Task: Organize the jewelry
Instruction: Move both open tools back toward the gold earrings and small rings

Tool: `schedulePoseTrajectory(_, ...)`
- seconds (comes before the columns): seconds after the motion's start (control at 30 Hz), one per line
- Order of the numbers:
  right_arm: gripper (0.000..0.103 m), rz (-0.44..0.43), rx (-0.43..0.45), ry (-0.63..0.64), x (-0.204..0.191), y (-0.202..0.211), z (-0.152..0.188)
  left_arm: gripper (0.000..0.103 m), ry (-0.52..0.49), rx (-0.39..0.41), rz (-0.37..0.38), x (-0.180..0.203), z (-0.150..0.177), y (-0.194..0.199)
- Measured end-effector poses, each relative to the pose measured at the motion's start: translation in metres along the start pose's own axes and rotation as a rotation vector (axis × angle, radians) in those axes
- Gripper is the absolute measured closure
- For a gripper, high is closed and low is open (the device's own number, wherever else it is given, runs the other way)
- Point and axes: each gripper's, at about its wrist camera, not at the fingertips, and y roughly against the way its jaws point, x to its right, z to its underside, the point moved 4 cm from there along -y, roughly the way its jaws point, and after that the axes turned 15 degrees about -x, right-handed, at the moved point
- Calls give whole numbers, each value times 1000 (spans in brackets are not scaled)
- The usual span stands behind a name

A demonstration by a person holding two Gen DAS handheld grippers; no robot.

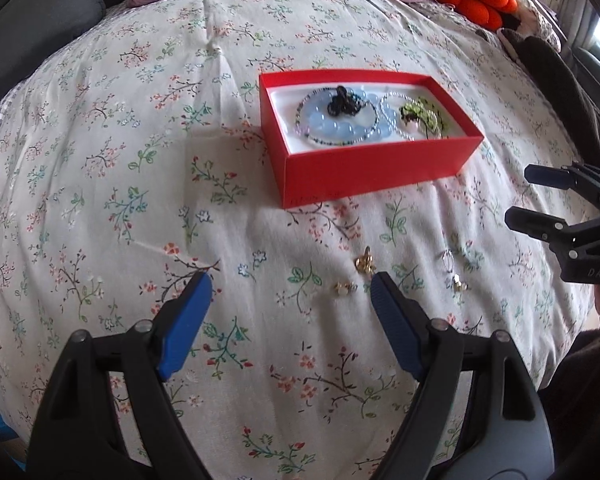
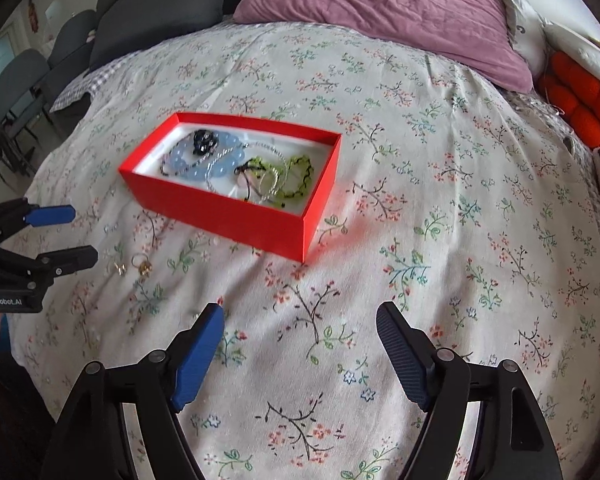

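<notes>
**Red box filling up, small pieces still out on the bedspread**

Red cardboard, white lining, and plenty already inside: the red box (image 1: 374,160) sits on the floral bedspread (image 1: 140,160), and it holds a pale blue bead bracelet (image 1: 332,128) with a dark beaded piece (image 1: 344,102) on top, a silver chain (image 1: 392,118) looped beside it, and a green beaded piece (image 1: 420,114) at the far end. So the bulk of the sorting looks done.

Not finished, though. Out on the cloth, in front of the box and well apart from it, lie the leftovers: a gold piece (image 1: 366,264), a small pale earring (image 1: 343,287), a silver ring (image 1: 447,258) and another little gold item (image 1: 458,285). All of them are tiny, and their exact shapes are hard to make out.

Left gripper (image 1: 290,292) hangs over the bedspread with its jaws spread wide and nothing between them; the pale earring lies just ahead of its right finger. Right gripper (image 2: 300,324) is likewise wide and empty, over bare cloth in front of the box's near corner.

My read: the larger pieces are in, and these small items remain to be picked up one by one.
</notes>
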Motion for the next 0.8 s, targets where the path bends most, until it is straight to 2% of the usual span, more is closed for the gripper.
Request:
schedulePoseTrajectory(0.27, 23, 7, -59, 66, -15, -20, 16, 21, -124, -44, -22, 15, 17, -24)
schedulePoseTrajectory(0.47, 23, 12, -81, 139, -32, -31, 26, 21, -195, -46, 7, 32, 20, -31)
schedulePoseTrajectory(0.67, 23, -30, -76, 213, -55, -36, 32, 28, -214, -45, 29, 39, 17, -35)
schedulePoseTrajectory(0.8, 23, -26, -78, 254, -69, -42, 38, 42, -208, -35, 56, 40, 15, -34)
